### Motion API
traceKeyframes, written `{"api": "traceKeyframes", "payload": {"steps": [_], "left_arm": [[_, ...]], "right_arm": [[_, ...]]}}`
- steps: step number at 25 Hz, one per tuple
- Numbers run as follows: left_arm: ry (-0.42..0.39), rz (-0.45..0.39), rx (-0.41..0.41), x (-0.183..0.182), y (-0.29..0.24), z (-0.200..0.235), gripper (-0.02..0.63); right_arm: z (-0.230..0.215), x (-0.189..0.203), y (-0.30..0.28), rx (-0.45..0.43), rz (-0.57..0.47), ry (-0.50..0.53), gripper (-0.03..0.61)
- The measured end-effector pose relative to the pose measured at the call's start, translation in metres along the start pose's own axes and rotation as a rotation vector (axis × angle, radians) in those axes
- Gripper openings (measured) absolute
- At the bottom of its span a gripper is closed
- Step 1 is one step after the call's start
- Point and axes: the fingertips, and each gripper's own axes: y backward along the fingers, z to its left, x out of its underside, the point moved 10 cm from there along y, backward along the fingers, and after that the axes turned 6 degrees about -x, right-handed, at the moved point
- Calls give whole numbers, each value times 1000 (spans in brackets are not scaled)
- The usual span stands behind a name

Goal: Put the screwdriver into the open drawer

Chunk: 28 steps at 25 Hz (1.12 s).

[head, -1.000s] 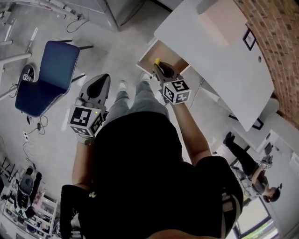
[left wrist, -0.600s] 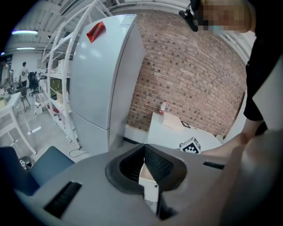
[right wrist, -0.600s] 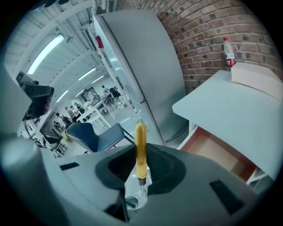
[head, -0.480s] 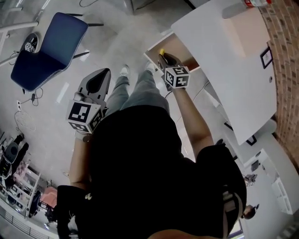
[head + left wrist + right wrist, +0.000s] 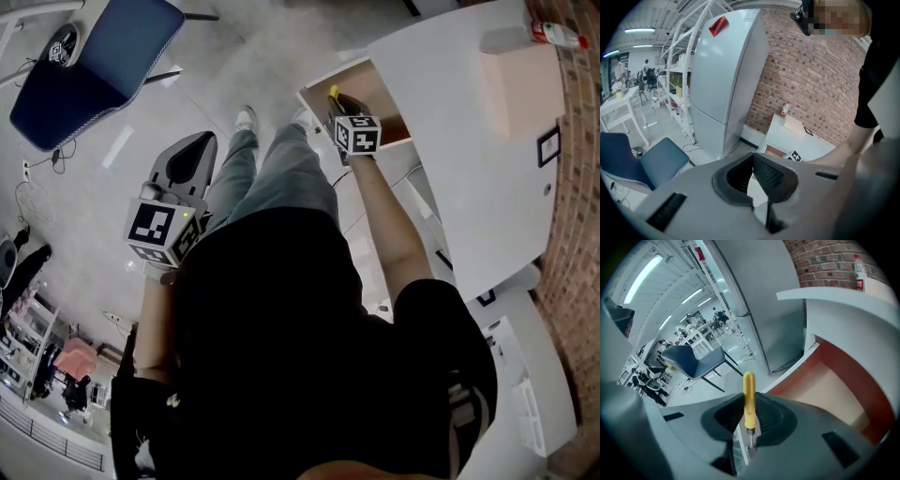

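Observation:
The screwdriver (image 5: 749, 397) has a yellow handle that sticks out forward between the jaws of my right gripper (image 5: 749, 403), which is shut on it. In the head view the right gripper (image 5: 336, 101) is held over the front left part of the open drawer (image 5: 380, 89), with the yellow screwdriver (image 5: 333, 91) tip showing. The drawer (image 5: 834, 385) has a pale wooden bottom and sits under the white table top (image 5: 843, 301). My left gripper (image 5: 204, 145) hangs by the person's left side, away from the drawer. Its jaws (image 5: 753, 157) meet at the tips with nothing between them.
A blue chair (image 5: 89, 61) stands on the floor to the left. A bottle (image 5: 562, 33) and a pale flat box (image 5: 525, 84) lie on the white table by the brick wall. A tall white fridge (image 5: 726, 79) stands left of the table. The person's legs (image 5: 272, 178) are just short of the drawer.
The right arm has reached farther out with the screwdriver, staying over the drawer's front part. The head camera has swung, shifting the scene. The left gripper has hardly moved.

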Motion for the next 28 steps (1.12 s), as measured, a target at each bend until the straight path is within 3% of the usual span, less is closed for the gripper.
{"api": "traceKeyframes", "payload": {"steps": [15, 28], "left_arm": [[126, 60, -97, 43, -12, 18, 3], [169, 135, -154, 74, -15, 25, 3]], "right_arm": [[-33, 35, -80, -48, 269, 125, 78], [-66, 59, -129, -17, 368, 148, 83]]}}
